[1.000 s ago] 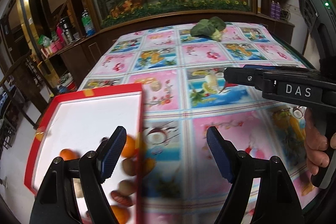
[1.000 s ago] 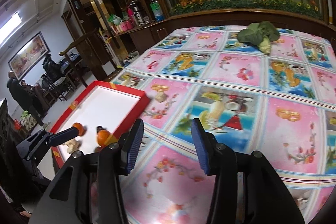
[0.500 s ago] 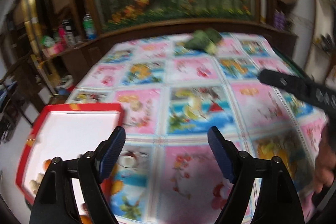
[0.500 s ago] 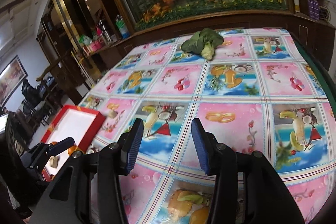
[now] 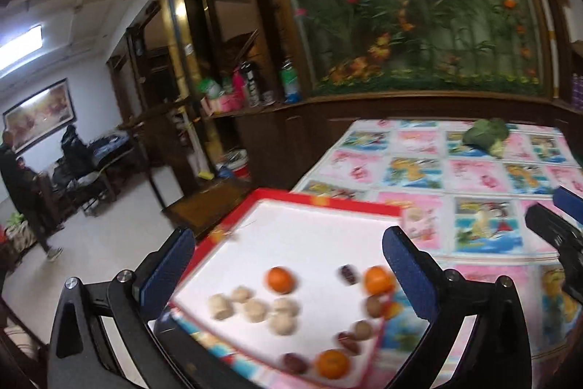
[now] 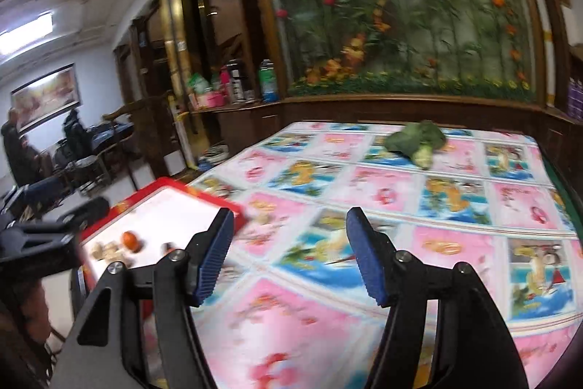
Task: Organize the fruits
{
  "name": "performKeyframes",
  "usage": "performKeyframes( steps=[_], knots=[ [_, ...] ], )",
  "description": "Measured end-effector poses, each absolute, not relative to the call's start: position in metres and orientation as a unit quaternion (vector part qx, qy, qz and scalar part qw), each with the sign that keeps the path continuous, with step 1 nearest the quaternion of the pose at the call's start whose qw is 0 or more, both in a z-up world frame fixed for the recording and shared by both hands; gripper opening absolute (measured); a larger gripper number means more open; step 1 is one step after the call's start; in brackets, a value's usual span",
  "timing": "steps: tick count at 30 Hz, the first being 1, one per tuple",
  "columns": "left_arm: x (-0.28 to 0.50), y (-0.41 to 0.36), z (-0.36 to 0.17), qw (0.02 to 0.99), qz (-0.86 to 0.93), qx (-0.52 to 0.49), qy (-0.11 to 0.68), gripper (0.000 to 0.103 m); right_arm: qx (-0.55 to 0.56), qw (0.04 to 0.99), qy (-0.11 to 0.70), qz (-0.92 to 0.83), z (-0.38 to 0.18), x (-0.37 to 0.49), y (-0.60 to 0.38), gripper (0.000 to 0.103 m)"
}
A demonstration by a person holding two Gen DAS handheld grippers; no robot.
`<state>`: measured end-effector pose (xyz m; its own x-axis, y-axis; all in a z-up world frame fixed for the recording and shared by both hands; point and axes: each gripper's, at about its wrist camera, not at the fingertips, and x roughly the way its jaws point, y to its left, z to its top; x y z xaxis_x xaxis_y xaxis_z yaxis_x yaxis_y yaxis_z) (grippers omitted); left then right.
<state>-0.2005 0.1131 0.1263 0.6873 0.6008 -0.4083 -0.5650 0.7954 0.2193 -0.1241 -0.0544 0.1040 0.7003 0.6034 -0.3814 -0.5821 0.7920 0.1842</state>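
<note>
- Left gripper point(image 5: 288, 276): jaws have just been opening, now spread wide with nothing pinched; we hover over the red-rimmed tray with a white floor point(image 5: 320, 199).
- Right gripper point(image 6: 288, 256): jaws have also just been opening, partly spread and holding nothing, over the pink-and-blue patterned tablecloth point(image 6: 400, 192); the tray sits off to its left.
- Fruit lies loose in the tray between and below the left jaws: round orange tangerines point(image 5: 280, 279), pale beige lumps point(image 5: 255, 310), small dark red dates point(image 5: 348, 274), brown round fruits point(image 5: 373, 306).
- Green leafy vegetable point(image 6: 417, 139) sits far ahead of both grippers, well apart from the tray.
- Our read: we're picking a first fruit to sort.
- Go for one standing apart, like the tangerine mid-tray; the beige lumps touch each other.
- Centre jaws around it, descend straight, close gently: round fruit rolls.
- Frames are motion-blurred; settle before closing.
</note>
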Motion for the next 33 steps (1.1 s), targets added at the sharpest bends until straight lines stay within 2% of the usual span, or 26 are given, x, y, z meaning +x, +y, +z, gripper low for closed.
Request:
performKeyframes(
  steps=[1, 5, 11, 17, 21, 33],
  knots=[
    [-0.202, 0.121, 0.126, 0.915, 0.321, 0.031, 0.244, 0.102, 0.03, 0.919, 0.217, 0.329, 0.105, -0.131, -0.046, 0.076],
    [-0.22, 0.15, 0.131, 0.911, 0.34, 0.009, 0.234, 0.102, 0.02, 0.917, 0.195, 0.347, 0.111, -0.159, -0.011, 0.081],
    [-0.238, 0.173, 0.136, 0.912, 0.351, -0.012, 0.21, 0.103, 0.023, 0.924, 0.161, 0.346, 0.122, -0.183, 0.019, 0.103],
    [-0.243, 0.192, 0.132, 0.909, 0.354, -0.042, 0.218, 0.103, -0.027, 0.923, 0.162, 0.349, 0.12, -0.194, 0.052, 0.103],
    [-0.249, 0.198, 0.13, 0.908, 0.358, -0.048, 0.215, 0.103, -0.021, 0.933, 0.112, 0.342, 0.117, -0.21, 0.051, 0.103],
    [-0.255, 0.204, 0.128, 0.909, 0.355, -0.042, 0.215, 0.103, -0.025, 0.922, 0.155, 0.353, 0.114, -0.204, 0.063, 0.103]
  ],
)
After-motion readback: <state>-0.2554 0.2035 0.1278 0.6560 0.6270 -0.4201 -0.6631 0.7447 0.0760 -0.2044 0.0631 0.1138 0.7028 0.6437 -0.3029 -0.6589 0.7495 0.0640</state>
